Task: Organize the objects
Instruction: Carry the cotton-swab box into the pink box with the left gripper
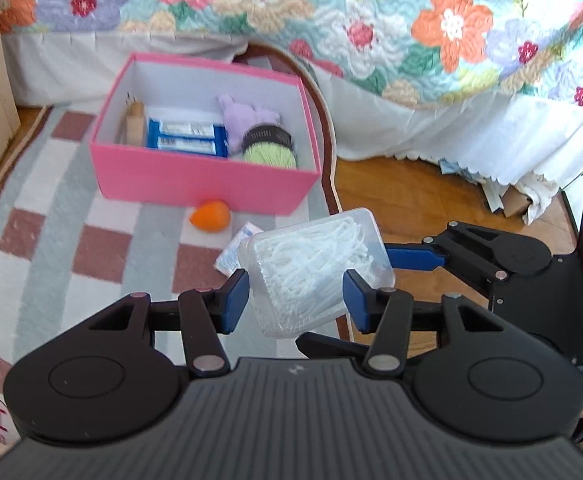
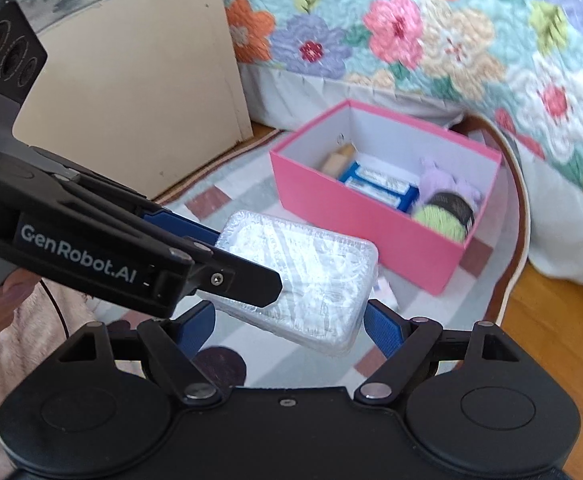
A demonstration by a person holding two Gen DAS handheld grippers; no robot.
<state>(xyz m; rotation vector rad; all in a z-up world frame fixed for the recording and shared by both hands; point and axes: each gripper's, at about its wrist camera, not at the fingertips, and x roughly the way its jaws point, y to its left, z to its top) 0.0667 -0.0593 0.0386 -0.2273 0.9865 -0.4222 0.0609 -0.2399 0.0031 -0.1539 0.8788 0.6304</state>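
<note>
A clear plastic box of white floss picks [image 1: 315, 268] is held above the rug, tilted. My left gripper [image 1: 296, 300] has a blue pad on each side of it and looks shut on it. My right gripper [image 2: 289, 320] also brackets the box [image 2: 303, 280], with its blue pads at the box's two ends; its other finger reaches in from the right in the left wrist view [image 1: 415, 258]. An open pink box [image 1: 207, 184] on the rug holds a blue packet [image 1: 187, 138], a purple plush [image 1: 239, 118], a green yarn ball [image 1: 269, 148] and a small brown item.
An orange egg-shaped toy [image 1: 210, 217] and a small white-blue sachet [image 1: 235, 252] lie on the checked rug [image 1: 71, 216] in front of the pink box. A floral quilt [image 1: 331, 12] hangs over the bed behind. Wooden floor [image 1: 411, 196] lies right. A beige board [image 2: 139, 80] stands left.
</note>
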